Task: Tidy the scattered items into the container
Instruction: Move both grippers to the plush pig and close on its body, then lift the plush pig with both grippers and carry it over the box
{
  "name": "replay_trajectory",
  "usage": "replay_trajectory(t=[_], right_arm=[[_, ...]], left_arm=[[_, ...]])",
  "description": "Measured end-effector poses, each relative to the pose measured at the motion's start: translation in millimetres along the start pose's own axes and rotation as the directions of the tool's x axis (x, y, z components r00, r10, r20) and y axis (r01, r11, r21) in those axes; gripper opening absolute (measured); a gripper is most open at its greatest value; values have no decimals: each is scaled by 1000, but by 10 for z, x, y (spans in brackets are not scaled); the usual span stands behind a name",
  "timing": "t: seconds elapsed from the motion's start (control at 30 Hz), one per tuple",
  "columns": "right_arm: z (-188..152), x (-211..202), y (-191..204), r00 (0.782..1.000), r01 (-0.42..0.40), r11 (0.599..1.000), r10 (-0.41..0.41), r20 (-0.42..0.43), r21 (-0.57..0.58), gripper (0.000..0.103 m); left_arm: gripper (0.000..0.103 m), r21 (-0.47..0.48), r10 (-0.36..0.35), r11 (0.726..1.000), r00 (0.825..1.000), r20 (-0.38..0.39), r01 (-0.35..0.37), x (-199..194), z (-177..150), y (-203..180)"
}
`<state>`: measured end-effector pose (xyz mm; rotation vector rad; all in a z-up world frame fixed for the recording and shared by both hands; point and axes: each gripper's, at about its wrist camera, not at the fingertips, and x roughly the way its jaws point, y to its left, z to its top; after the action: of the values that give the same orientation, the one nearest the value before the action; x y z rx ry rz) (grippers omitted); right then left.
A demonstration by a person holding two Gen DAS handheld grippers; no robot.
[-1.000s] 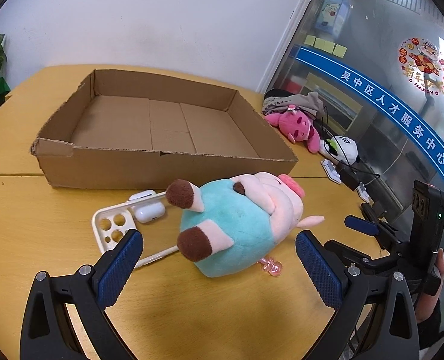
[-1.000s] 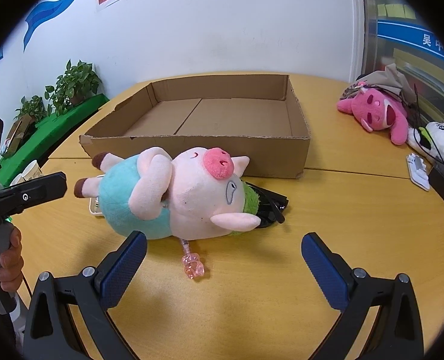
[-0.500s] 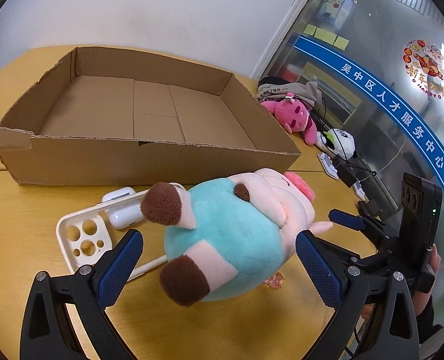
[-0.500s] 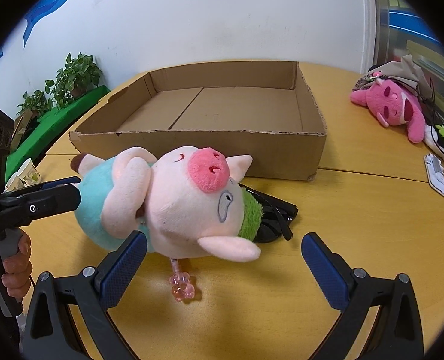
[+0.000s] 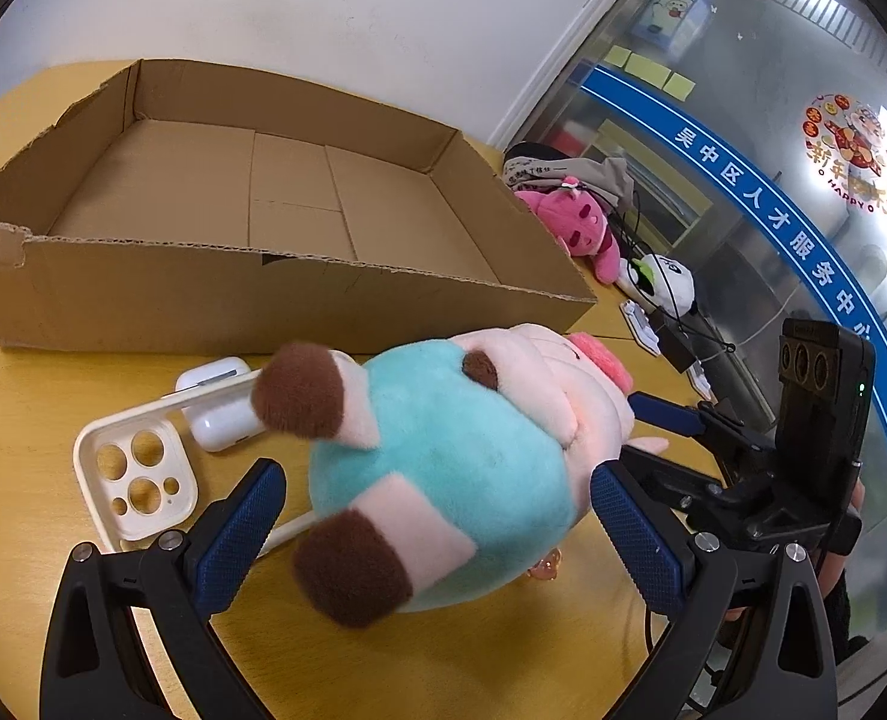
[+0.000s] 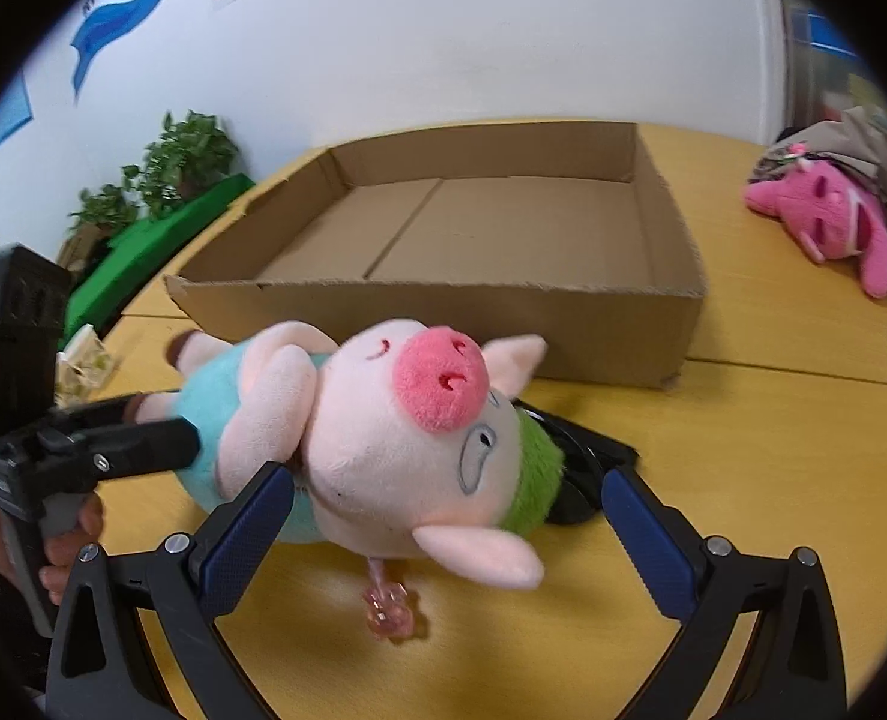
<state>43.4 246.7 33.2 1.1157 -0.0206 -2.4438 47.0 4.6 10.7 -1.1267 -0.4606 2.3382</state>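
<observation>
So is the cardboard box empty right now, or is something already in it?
Empty. Both views show the cardboard box with a bare floor; the plush pig lies on the table in front of it.

Bright even light, fisheye vignette, slight blur nr edges.

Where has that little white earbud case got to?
In the left wrist view, the small white earbud case lies on the yellow table, resting in the cream phone case, between the cardboard box and the plush pig.
</observation>
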Motion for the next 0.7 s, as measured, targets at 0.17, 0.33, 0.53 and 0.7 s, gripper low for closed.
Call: replay_trajectory(t=[0.17, 0.33, 0.53, 0.7], right_arm=[[122, 79, -132, 998, -67, 996, 66, 5, 65, 103], [153, 260, -93, 995, -87, 996, 89, -51, 36, 102], [169, 310, -62, 988, -138, 989, 140, -59, 46, 79], [165, 223, 186, 996, -86, 996, 85, -40, -28, 59]], left_arm=[[96, -4, -13, 1000, 1000, -28, 13, 69, -20, 4], [92, -18, -30, 999, 999, -36, 30, 107, -7, 43], [81, -14, -30, 999, 999, -43, 29, 84, 26, 86], [76, 31, 6, 1000, 1000, -28, -6, -18, 53, 31]])
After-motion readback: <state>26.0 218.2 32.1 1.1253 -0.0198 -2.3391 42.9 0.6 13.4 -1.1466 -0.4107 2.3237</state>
